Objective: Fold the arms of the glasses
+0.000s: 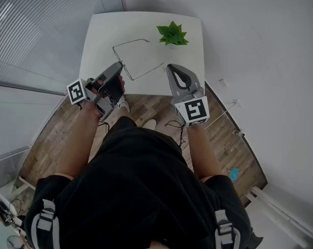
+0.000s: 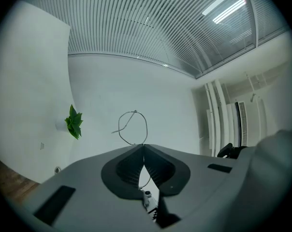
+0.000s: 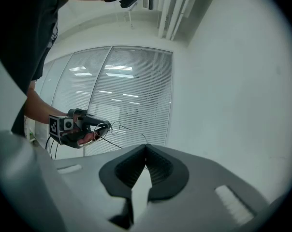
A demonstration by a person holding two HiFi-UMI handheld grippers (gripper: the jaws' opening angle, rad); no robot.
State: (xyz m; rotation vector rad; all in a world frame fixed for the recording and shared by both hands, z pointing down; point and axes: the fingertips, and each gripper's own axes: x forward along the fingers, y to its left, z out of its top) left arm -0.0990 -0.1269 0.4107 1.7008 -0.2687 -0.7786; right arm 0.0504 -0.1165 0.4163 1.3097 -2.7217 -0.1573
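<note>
Thin wire-framed glasses (image 1: 147, 71) hang in the air over the white table (image 1: 99, 40), held between both grippers. My left gripper (image 1: 120, 65) is shut on the frame; in the left gripper view the wire runs into its closed jaws (image 2: 144, 146) and one lens loop (image 2: 146, 129) stands just beyond them. My right gripper (image 1: 169, 66) is shut on the end of one arm. In the right gripper view that arm reaches from the lenses (image 3: 116, 127) at the left gripper (image 3: 103, 125) across to my closed jaws (image 3: 146, 147).
A small green potted plant (image 1: 172, 34) stands at the table's far right, also visible as the plant (image 2: 73, 122) in the left gripper view. Wood floor lies around the table, with a window with blinds (image 1: 37, 30) to the left and a white wall to the right.
</note>
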